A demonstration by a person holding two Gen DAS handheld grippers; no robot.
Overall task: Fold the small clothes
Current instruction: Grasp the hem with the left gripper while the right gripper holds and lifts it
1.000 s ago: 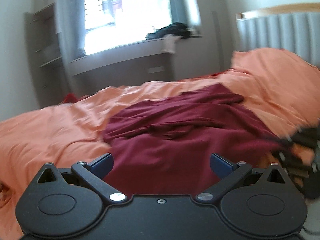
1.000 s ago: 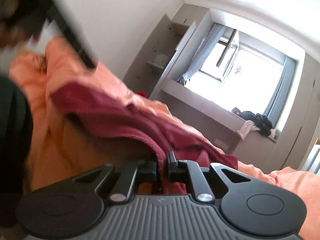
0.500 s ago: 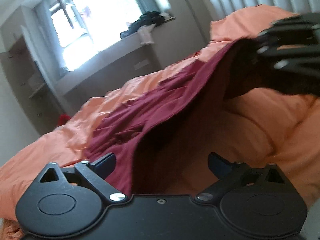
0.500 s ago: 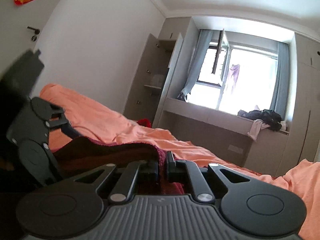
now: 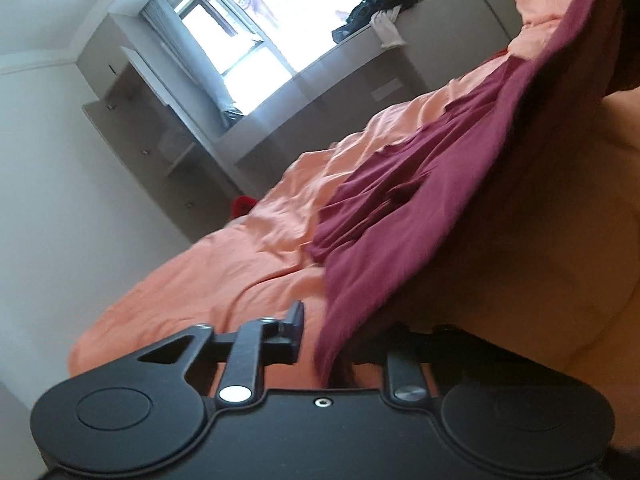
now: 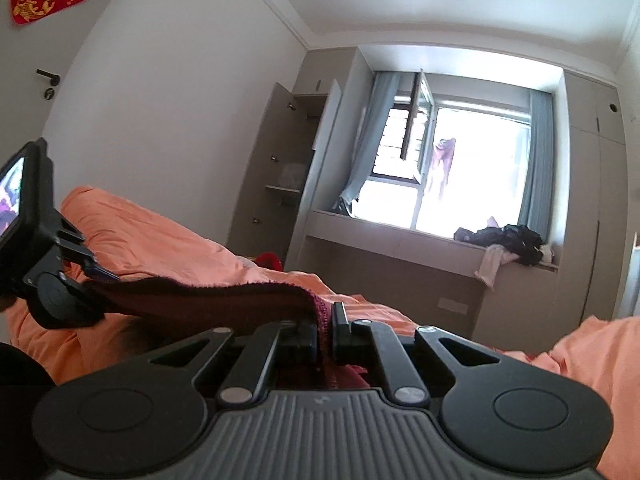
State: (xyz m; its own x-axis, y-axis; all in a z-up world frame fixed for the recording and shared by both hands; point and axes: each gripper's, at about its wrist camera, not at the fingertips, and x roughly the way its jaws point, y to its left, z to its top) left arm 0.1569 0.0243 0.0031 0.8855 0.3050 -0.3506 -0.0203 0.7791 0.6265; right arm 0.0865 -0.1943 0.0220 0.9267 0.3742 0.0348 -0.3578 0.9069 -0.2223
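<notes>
A dark red garment [image 5: 420, 200] lies on the orange bed cover [image 5: 248, 256], its near edge lifted off the bed. My right gripper [image 6: 325, 322] is shut on one corner of the garment [image 6: 224, 298]. The edge stretches taut to my left gripper [image 6: 100, 276], which shows at the left of the right wrist view. In the left wrist view my left gripper [image 5: 332, 336] has its jaws narrowed around the garment's edge; the right finger is hidden in shadow under the cloth.
A window seat [image 6: 420, 244] with a heap of dark clothes [image 6: 508, 240] stands past the bed. An open wardrobe [image 6: 292, 176] is at the far left. A small red item [image 6: 270, 260] lies past the bed's edge.
The left gripper's jaws have come in from wide open onto the garment's edge and the gripper has tilted. Both grippers have risen, lifting the near edge off the bed.
</notes>
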